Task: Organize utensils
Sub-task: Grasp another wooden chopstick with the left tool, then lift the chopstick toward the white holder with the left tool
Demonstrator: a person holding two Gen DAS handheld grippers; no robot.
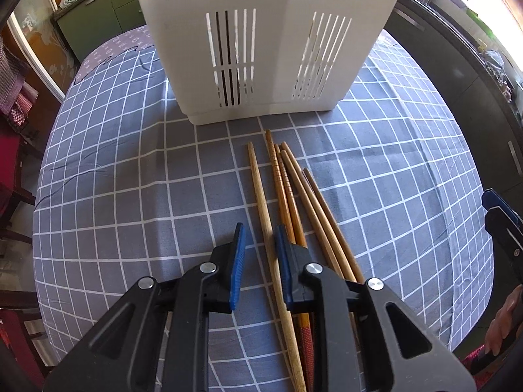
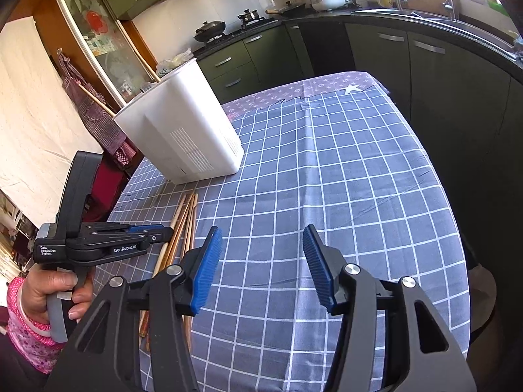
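Chopsticks (image 1: 287, 196) fanned on cloth (image 1: 130, 196), frame centre, tips toward white holder (image 1: 261, 49) at top: short lift to drop in. Left gripper (image 1: 260, 238) straddles palest stick, jaws narrowed; pad contact unclear, cannot call grip. Right view: right gripper (image 2: 261, 245) spread, empty, over bare cloth, waiting. Hand (image 2: 52, 290) lower left squeezes left tool above sticks.

Surface covered by a checked cloth

A grey-blue tablecloth (image 2: 327, 179) with white grid lines is spread over the surface; a white slotted holder (image 1: 261, 65) and a bundle of wooden chopsticks (image 1: 287, 196) are laid just before it.
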